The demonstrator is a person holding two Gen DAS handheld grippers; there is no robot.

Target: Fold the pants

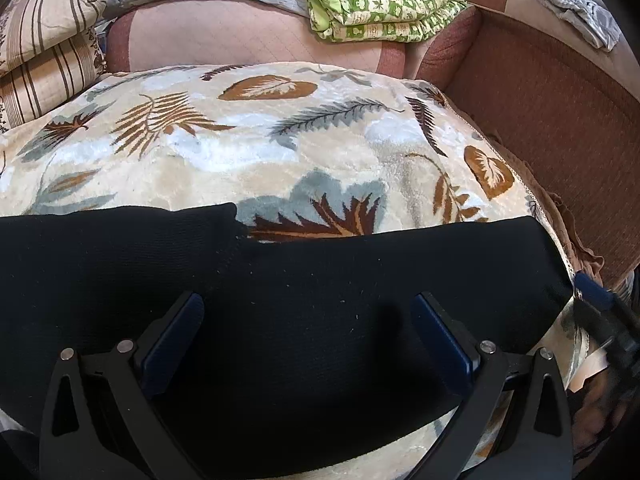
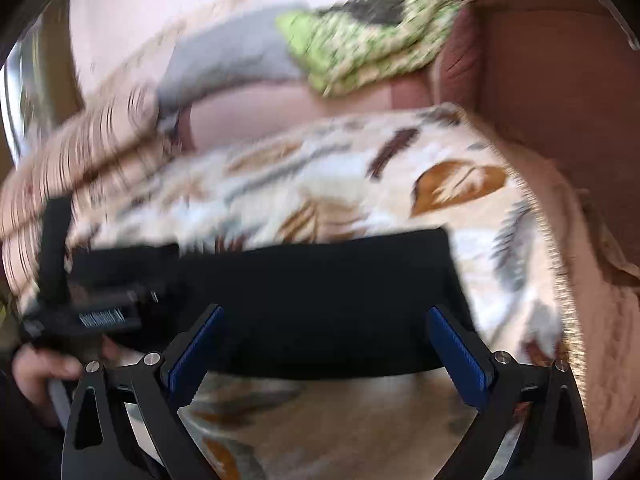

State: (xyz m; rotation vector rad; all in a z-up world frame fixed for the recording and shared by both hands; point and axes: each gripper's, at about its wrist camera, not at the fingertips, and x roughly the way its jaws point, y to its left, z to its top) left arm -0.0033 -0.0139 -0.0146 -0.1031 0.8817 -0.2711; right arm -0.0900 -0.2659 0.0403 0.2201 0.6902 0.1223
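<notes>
Pants (image 1: 320, 320) lie flat on a leaf-print blanket (image 1: 260, 148), both grippers (image 1: 308, 344) (image 2: 324, 344) spread wide and empty; a shallow pinch could catch the blanket too.

Light: soft, even daylight is seen in both views; the source cannot be told.
Left wrist view: rendered sharp, the leaf-print blanket (image 1: 280, 140) crisply detailed.
Shadow: a faint dark patch is cast on the black pants (image 1: 320, 300) between the fingers.
Right wrist view: heavily smeared by motion blur; the green quilt (image 2: 368, 40) is streaked.
Edges: strong fisheye bending and black vignetted corners are shown.
Highlights: pale areas at top are washed out.
</notes>
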